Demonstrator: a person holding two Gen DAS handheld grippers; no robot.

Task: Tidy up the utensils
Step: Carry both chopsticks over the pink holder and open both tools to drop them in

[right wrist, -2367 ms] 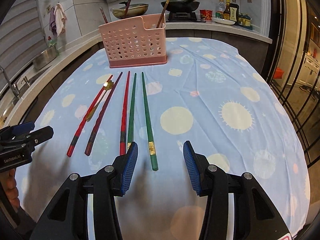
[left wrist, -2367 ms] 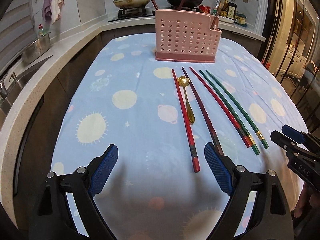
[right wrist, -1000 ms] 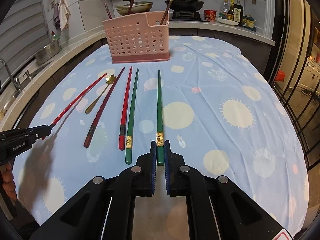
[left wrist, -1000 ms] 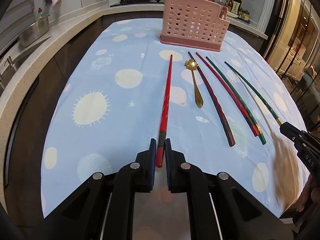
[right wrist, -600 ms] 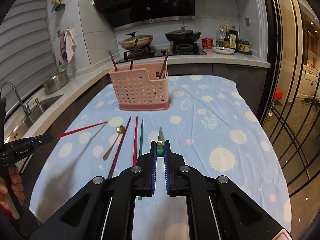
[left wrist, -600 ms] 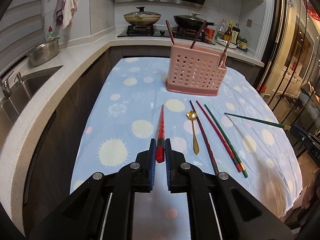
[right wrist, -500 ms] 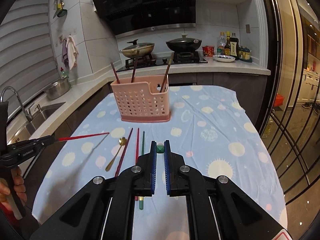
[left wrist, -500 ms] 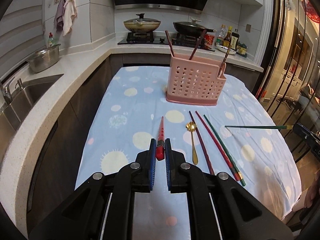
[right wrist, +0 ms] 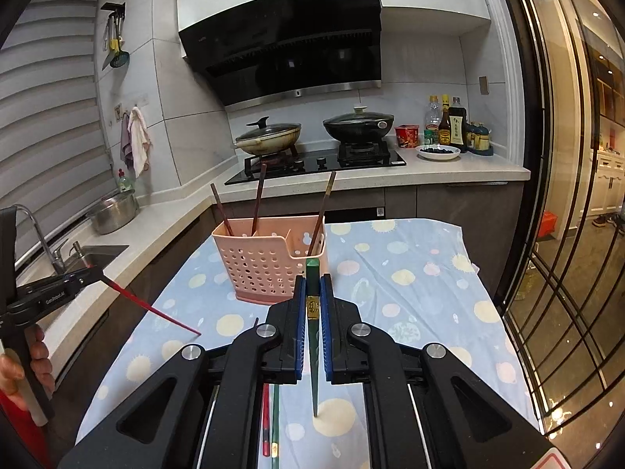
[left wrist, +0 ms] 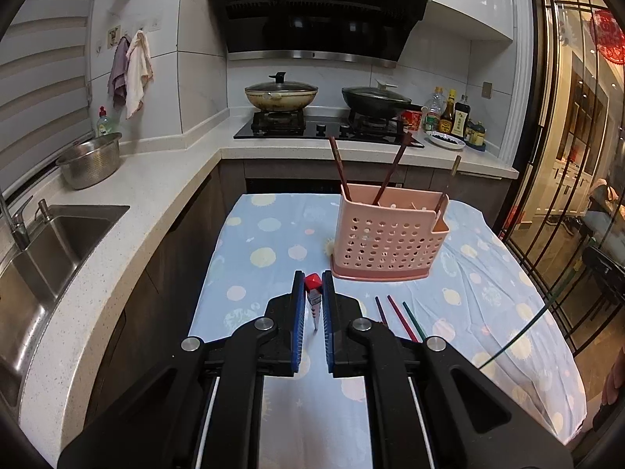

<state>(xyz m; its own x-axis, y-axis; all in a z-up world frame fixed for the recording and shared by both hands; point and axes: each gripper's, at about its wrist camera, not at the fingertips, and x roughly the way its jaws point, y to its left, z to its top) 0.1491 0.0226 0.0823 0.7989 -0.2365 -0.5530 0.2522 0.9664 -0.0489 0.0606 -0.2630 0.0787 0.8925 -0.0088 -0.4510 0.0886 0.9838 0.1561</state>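
**Both Tongs Raised, One Chopstick in Each**

The work surface is a table (left wrist: 273, 234) under a light-blue cloth printed with pale suns and planets, set in a kitchen with a stone counter, a steel sink (left wrist: 58, 242) and two lidded pans on the hob.

A pink perforated plastic basket (left wrist: 384, 242) stands upright at the far end. Three sticks lean inside it.

The left gripper (left wrist: 313, 305) is clenched on one slender red chopstick (left wrist: 312, 285), square end up. The right gripper (right wrist: 312, 305) is clenched on one green chopstick (right wrist: 312, 273) with a gold band, tip pointing down.

Against 0.5 s ago, both chopsticks are tilted steeply and both tongs sit higher.

Three chopsticks lie on the cloth in the left view: one dark, one red, one green (left wrist: 413, 315).
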